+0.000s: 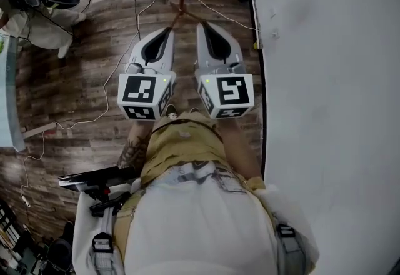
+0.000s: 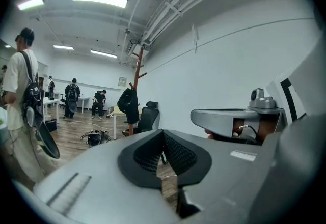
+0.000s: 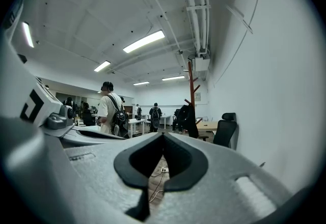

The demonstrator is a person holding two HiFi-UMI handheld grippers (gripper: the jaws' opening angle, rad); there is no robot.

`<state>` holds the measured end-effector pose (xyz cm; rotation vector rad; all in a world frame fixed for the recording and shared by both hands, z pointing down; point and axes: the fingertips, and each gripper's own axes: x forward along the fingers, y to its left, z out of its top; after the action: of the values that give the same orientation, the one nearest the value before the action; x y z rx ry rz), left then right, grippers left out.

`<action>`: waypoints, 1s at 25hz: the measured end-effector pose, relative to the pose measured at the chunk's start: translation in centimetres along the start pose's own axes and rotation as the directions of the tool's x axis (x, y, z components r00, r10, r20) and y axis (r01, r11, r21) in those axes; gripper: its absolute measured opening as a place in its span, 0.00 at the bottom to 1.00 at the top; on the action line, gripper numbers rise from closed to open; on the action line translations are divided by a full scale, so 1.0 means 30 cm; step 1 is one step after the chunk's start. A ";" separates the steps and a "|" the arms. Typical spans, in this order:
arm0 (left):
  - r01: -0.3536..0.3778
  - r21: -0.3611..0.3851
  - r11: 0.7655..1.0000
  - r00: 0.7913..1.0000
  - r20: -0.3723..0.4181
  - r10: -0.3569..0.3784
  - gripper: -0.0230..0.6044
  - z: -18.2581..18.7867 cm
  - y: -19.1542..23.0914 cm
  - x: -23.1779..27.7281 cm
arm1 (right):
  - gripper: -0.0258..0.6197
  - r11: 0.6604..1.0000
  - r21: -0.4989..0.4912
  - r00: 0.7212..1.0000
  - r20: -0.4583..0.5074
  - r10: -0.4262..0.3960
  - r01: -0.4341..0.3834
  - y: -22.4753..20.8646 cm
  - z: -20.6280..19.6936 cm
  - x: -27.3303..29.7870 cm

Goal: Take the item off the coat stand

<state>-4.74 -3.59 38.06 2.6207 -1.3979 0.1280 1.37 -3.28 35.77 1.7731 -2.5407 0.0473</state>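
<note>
Midway up the tall reddish-brown coat stand [image 2: 138,67]: black hanging garment or bag [image 2: 128,106], probably soft, light, limp; lift by its top loop; fingers of left gripper [image 2: 163,133] and right gripper [image 3: 163,136] clenched, empty.

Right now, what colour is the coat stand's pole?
Reddish brown; the coat stand shows best in the right gripper view.

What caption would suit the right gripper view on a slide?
Closed, empty right gripper aimed across an office at a red coat stand hung with a dark item.
</note>
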 end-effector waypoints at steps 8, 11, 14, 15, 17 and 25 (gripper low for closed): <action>0.025 -0.030 0.999 0.999 -0.032 -0.026 0.04 -0.086 -0.010 0.005 | 0.04 0.999 0.009 0.998 -0.047 -0.032 0.032 -0.015 -0.089 -0.028; 0.016 -0.035 0.999 0.999 -0.027 -0.017 0.04 -0.064 0.010 0.030 | 0.04 1.000 0.007 0.999 -0.037 -0.026 0.026 -0.026 -0.061 0.012; -0.004 -0.028 1.000 1.000 -0.019 0.003 0.04 -0.043 0.035 0.051 | 0.04 1.000 0.011 1.000 -0.025 -0.009 0.009 -0.028 -0.049 0.049; -0.012 -0.023 1.000 1.000 -0.014 0.011 0.04 -0.033 0.042 0.056 | 0.04 1.000 0.013 1.000 -0.020 -0.002 0.002 -0.028 -0.044 0.060; -0.028 -0.013 1.000 1.000 -0.003 0.028 0.04 0.003 0.072 0.102 | 0.04 1.000 0.015 1.000 -0.005 0.015 -0.015 -0.046 -0.017 0.115; -0.108 0.000 0.994 0.993 0.038 0.108 0.04 0.160 0.213 0.467 | 0.04 0.997 0.020 0.997 0.039 0.068 -0.069 -0.288 0.083 0.449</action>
<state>-2.27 -19.42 36.19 2.5618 -1.5531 0.0930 4.79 -19.00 34.00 1.7100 -2.6378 0.0436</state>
